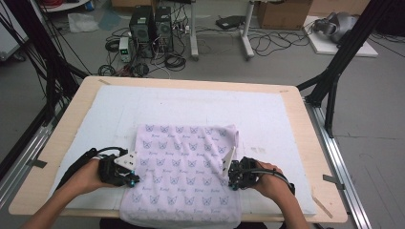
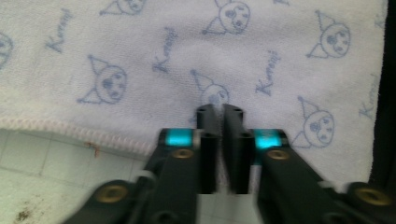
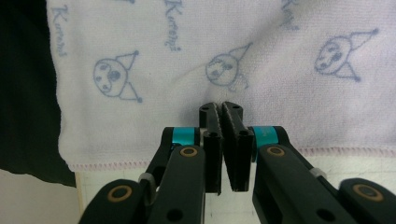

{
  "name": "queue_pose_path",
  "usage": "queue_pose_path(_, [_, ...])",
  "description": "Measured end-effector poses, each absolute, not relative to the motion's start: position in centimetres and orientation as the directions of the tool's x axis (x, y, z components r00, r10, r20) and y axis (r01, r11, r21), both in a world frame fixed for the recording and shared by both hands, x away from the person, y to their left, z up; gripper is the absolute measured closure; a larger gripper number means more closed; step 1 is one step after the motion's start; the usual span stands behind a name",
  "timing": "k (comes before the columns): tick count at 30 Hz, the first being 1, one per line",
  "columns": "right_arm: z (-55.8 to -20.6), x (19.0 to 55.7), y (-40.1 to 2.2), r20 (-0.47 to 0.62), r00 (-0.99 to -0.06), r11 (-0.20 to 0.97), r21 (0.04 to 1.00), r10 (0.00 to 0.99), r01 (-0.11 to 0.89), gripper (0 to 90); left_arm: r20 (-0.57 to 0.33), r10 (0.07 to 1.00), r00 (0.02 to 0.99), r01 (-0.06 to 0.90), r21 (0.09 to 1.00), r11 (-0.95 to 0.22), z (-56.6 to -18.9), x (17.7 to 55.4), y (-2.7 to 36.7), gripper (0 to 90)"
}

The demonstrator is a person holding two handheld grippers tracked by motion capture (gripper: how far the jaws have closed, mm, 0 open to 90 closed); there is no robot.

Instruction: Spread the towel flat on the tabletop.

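A pale lilac towel (image 1: 184, 174) printed with small blue cartoon faces lies spread on the white mat (image 1: 267, 114) that covers the wooden table (image 1: 313, 157). Its near edge hangs over the table's front edge, toward the person.

The left gripper (image 1: 131, 181) sits at the towel's left edge, held in the left hand (image 1: 88, 176). In the left gripper view its jaws are pressed together above the cloth just inside the stitched hem (image 2: 70, 128); whether any fabric is pinched between them I cannot tell. The right gripper (image 1: 232, 183), in the right hand (image 1: 270, 183), sits at the towel's right edge. In the right gripper view its jaws are likewise clenched over the cloth, beyond the pink-stitched hem (image 3: 345, 151); a pinch of fabric is not discernible.

Nothing else lies on the mat. A small raised fold (image 1: 229, 160) stands at the towel's right side near the right gripper.

Beyond the table: two computer towers (image 1: 153, 26), loose cables (image 1: 138, 62) on the floor, a cardboard box (image 1: 282, 14), and black frame legs (image 1: 334, 71) on both sides.
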State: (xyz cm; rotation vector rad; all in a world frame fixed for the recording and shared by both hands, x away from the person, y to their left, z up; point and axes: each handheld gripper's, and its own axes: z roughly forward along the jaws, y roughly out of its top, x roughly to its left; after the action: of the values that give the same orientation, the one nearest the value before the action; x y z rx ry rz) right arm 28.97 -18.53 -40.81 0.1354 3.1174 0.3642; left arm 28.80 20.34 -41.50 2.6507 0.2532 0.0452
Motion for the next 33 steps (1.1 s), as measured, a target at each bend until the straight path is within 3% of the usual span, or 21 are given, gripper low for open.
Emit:
queue_pose_path(11, [-38.1,28.0,-20.9,0.070,-0.995,0.922,0.375,0.073,0.094,88.3,-0.014,0.097,0.995,0.090,0.538,-0.838,-37.9,27.2,22.1,88.1])
queue_pose_path(14, [-37.2,26.9,-20.9,0.116,-0.993,0.912,0.408,0.000,0.048,88.3,-0.084,0.002,0.997,0.048,0.558,-0.829,-37.4,25.3,22.7,88.1])
queue_pose_path(17, [-37.1,24.9,-20.6,0.233,-0.960,0.888,0.458,-0.153,-0.030,87.4,-0.122,-0.101,0.987,-0.006,0.605,-0.796,-37.0,23.2,23.2,86.7])
queue_pose_path(18, [-37.1,24.2,-20.6,0.248,-0.953,0.884,0.466,-0.175,-0.041,84.6,-0.128,-0.104,0.986,0.001,0.633,-0.774,-36.8,22.8,23.5,80.2])
queue_pose_path(20, [-36.9,23.9,-21.0,0.221,-0.960,0.858,0.512,-0.170,-0.034,61.6,-0.104,-0.065,0.992,0.023,0.678,-0.734,-36.5,23.0,23.9,48.8])
queue_pose_path(22, [-36.6,24.6,-21.5,0.194,-0.979,0.847,0.528,-0.063,0.050,60.2,-0.061,0.012,0.998,0.050,0.673,-0.738,-36.3,23.8,24.0,48.5])
queue_pose_path(25, [-36.9,25.7,-21.0,0.088,-0.995,0.880,0.466,0.052,0.087,57.1,-0.018,0.075,0.997,0.070,0.625,-0.778,-37.0,25.1,23.2,48.2])
queue_pose_path(28, [-37.8,26.8,-19.8,0.013,-0.997,0.914,0.397,0.081,0.080,56.8,0.035,0.097,0.995,0.061,0.558,-0.827,-38.3,26.3,22.1,48.5])
queue_pose_path(33, [-39.5,28.5,-18.5,-0.018,-0.997,0.956,0.284,0.078,0.070,58.5,0.028,0.130,0.991,0.098,0.501,-0.860,-40.1,28.2,21.1,50.9])
